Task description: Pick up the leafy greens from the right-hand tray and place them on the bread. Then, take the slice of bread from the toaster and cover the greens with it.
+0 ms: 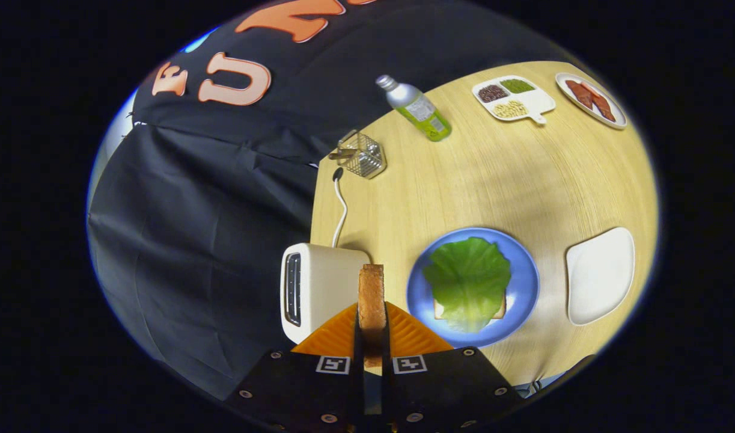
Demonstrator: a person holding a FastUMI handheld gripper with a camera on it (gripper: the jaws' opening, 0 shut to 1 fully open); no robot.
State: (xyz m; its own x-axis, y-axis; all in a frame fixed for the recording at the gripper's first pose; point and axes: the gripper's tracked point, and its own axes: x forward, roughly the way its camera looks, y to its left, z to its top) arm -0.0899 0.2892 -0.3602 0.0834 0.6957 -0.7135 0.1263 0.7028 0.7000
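Gripper view: hand-held gripper (372, 328) pinches bread slice (371, 297) upright beside toaster (316, 291).

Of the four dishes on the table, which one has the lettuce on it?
The round blue plate, just ahead of the claw, which is shut on the bread slice. Lettuce covers bread there; the white tray beside it is bare.

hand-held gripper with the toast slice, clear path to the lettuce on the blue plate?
Probably yes. The hand-held gripper grips the bread slice over the toaster; nothing stands between it and the lettuce on the blue plate.
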